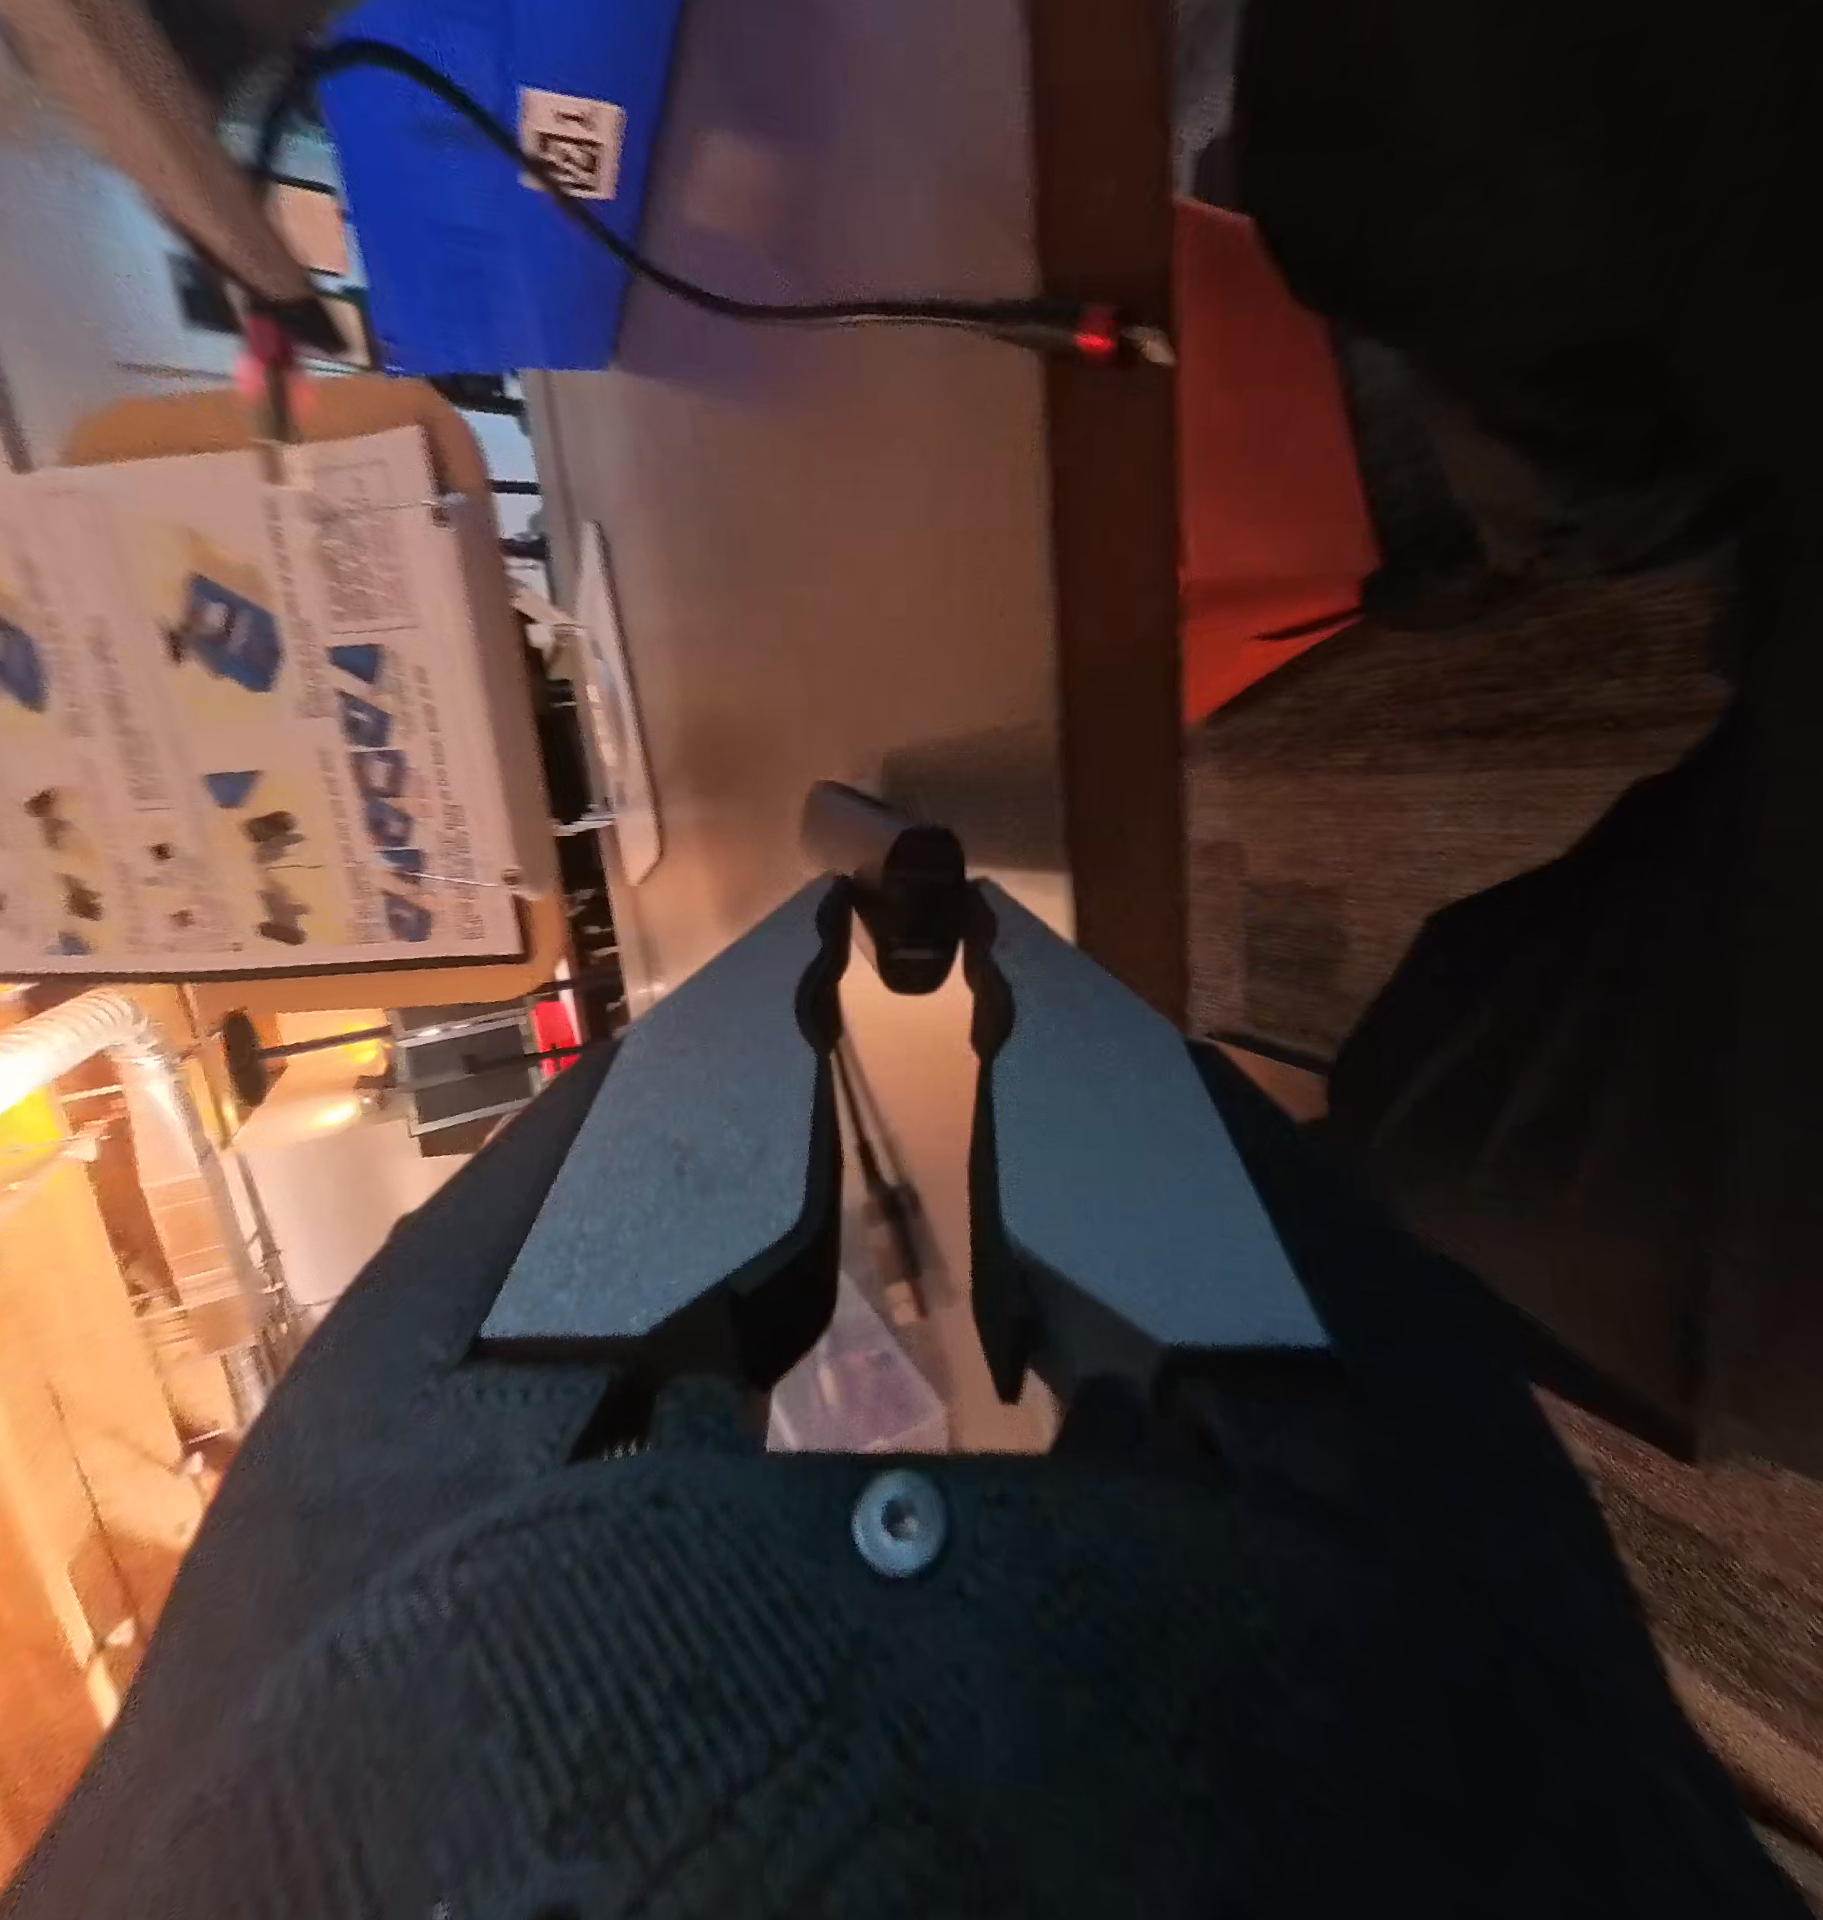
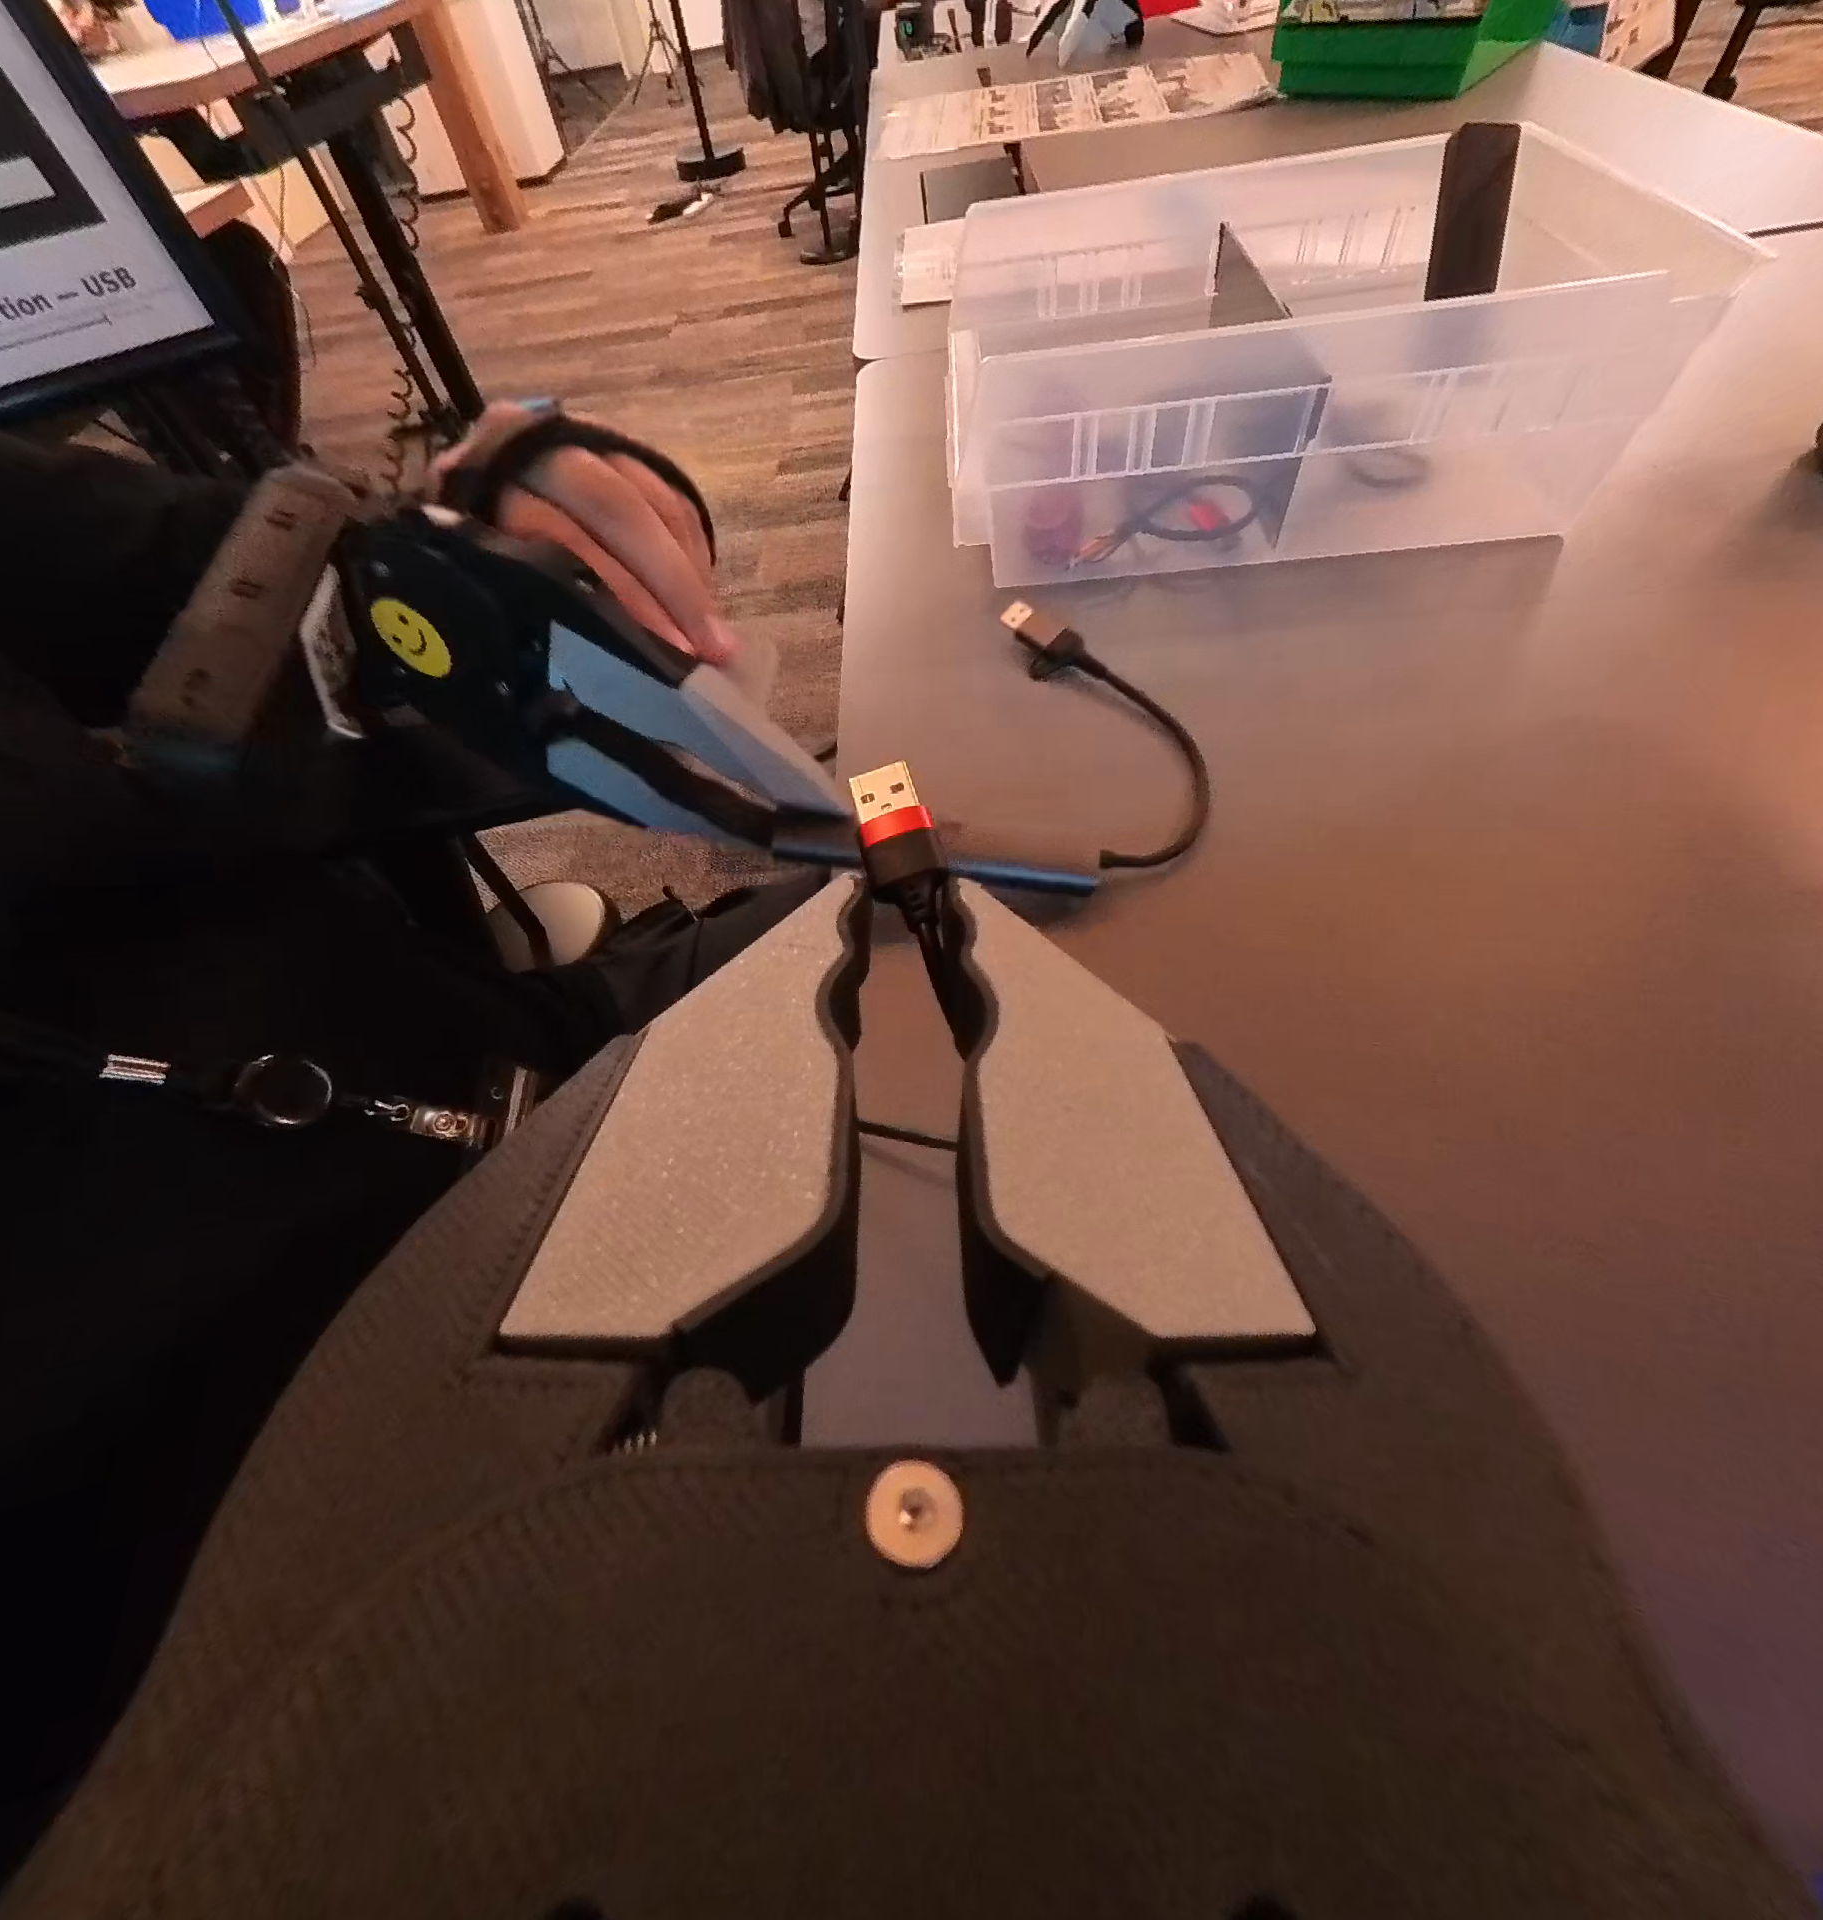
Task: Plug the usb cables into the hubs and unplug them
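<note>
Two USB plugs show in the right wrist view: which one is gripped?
The red-collared plug, held up by the right gripper. The black plug lies loose on the table near the clear bin.

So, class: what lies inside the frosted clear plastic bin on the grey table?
Through the frosted bin wall: a black cable with red parts, and dark dividers. Frosting hides the rest.

The left wrist view is rolled sideways, looking close along its fingers (image 1: 720, 1122) across the counter (image 1: 834, 582), while the right wrist view looks upright down over the same counter (image 2: 1406, 935), both showing the red-collared USB plug (image 2: 889, 810).
</note>
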{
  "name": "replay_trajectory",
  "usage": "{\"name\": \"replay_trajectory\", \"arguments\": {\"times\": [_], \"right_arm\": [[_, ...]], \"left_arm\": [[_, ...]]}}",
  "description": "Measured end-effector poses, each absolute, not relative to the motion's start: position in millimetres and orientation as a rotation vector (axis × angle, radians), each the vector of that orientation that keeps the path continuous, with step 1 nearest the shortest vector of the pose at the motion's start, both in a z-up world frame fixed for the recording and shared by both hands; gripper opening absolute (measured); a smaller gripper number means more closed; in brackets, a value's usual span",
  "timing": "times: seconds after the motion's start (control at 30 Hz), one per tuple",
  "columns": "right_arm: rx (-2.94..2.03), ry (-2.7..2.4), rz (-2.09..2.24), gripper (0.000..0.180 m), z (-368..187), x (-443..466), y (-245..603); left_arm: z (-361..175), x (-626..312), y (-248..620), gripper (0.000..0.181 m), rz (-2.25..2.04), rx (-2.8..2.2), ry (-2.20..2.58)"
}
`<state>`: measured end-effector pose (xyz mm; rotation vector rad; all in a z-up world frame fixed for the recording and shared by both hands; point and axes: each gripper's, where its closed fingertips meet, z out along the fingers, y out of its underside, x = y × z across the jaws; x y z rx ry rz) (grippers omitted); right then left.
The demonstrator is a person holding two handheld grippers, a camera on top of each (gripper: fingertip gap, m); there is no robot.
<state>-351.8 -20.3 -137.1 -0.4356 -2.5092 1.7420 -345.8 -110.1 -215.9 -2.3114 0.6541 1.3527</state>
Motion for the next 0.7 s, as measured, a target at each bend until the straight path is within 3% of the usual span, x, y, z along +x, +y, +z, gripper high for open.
{"name": "replay_trajectory", "arguments": {"times": [0.3,0.7], "right_arm": [[-0.477,-2.471,1.742,0.011,-135,-357,-23],[-0.724,-2.439,1.649,0.010,-135,-365,-41]], "left_arm": [[-136,-372,-92,0.014,1.428,-1.980,0.471],[-137,-375,-73,0.014,1.406,-1.914,0.430]]}}
